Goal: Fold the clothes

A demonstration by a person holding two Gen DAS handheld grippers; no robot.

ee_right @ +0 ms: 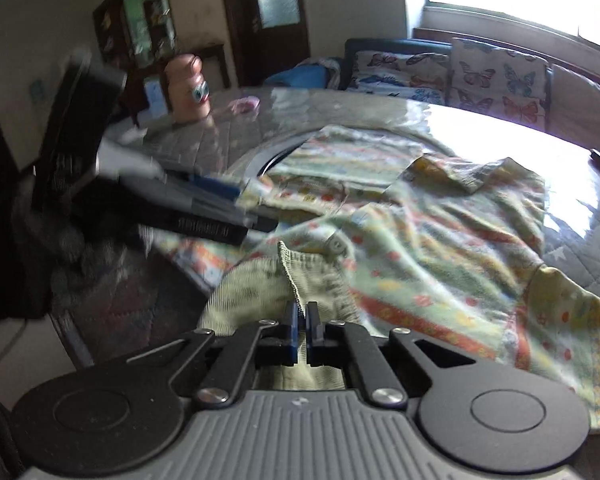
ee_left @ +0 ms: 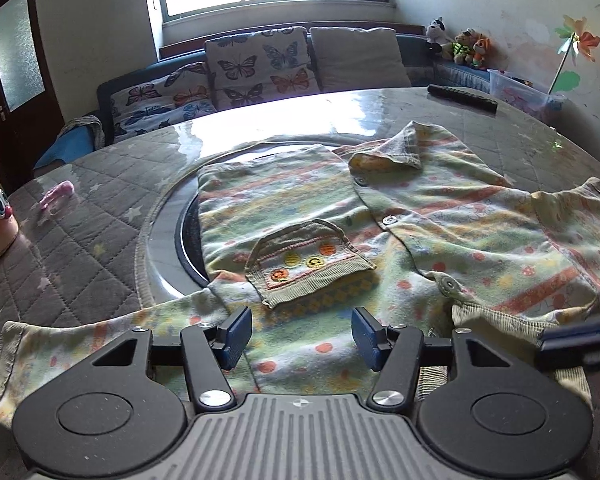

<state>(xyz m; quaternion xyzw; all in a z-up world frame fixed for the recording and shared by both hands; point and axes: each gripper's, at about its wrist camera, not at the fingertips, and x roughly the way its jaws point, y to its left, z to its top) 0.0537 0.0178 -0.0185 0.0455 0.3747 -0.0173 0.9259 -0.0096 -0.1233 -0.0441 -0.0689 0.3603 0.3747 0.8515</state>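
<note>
Garment: a striped, dotted child's top [ee_left: 439,216] lies front-up on the round tabletop [ee_left: 100,216], partly over the dark ring at its centre; one side panel looks turned in already, the other sleeve spread out past the right jaws
Pocket: the small knitted pocket [ee_left: 307,264] sits just ahead of the left jaws, flat
Left gripper [ee_left: 301,338]: jaws wide apart, nothing between them, hovering low over the near hem with cloth showing in the gap
Right gripper [ee_right: 301,330]: jaws nearly closed on a ribbed hem edge [ee_right: 296,280] that rises as a ridge straight ahead of them; the view is blurred, so I read it as in motion
Stage: judging by the lifted hem, a fold of the near edge is under way
Doing it well: I'd have the left jaws take the hem level with the right, so both corners rise together and the crease runs straight
Pose: both tools come in from the near side, tilted down towards the cloth, the left one crossing in front of the right
</note>
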